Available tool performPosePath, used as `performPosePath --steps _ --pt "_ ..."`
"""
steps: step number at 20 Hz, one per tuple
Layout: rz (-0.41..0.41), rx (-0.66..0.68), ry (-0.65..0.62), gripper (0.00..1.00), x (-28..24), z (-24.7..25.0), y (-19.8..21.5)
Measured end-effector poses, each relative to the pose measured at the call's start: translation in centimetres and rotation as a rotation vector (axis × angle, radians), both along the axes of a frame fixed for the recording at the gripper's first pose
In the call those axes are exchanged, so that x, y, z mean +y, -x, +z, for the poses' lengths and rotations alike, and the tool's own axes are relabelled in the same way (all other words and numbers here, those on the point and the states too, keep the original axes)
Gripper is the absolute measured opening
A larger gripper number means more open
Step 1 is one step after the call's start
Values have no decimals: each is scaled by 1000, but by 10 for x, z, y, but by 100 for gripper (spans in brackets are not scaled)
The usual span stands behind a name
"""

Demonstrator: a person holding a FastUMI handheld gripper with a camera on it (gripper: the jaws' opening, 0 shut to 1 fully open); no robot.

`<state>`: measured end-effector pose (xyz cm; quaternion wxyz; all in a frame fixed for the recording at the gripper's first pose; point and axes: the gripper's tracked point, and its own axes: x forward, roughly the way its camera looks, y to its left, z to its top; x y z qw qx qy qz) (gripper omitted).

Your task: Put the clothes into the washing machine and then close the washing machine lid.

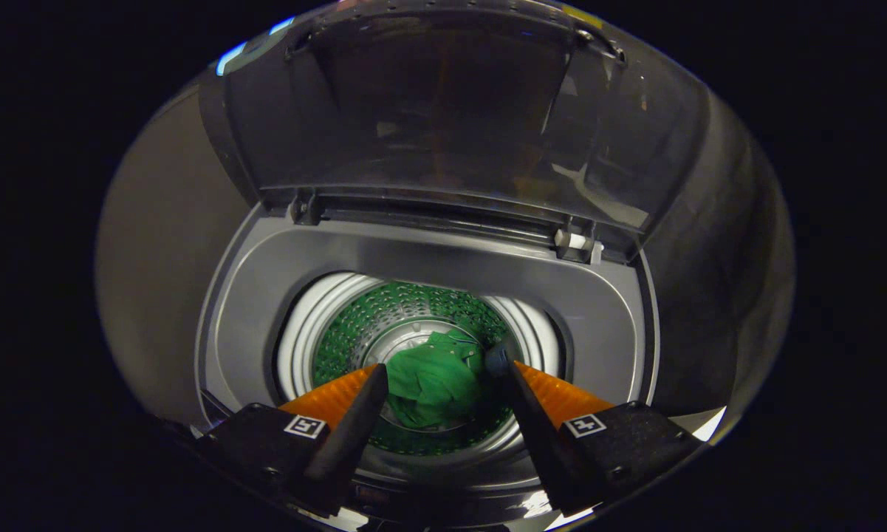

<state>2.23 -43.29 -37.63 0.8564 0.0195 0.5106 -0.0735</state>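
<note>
Washing machine (605,325): top-loading, grey top deck, round drum opening seen from above.
Lid (443,111): raised upright at the back of the deck, translucent.
Drum (354,332): perforated wall, white rim ring.
Clothes (432,380): one green garment, crumpled, lying at the drum bottom.
Gripper (443,369): fingers spread wide above the opening, nothing held; the garment is seen between them, well below.
</note>
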Motion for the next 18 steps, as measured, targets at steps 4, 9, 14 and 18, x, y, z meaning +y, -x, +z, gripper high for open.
performPosePath --steps 4,9,14,18 --pt "-48 -54 -106 100 23 18 9" --pt "-56 -182 -91 99 15 60 -4" --pt "-25 -377 -58 99 18 128 -36" --pt "-24 -521 -60 99 23 186 -69"
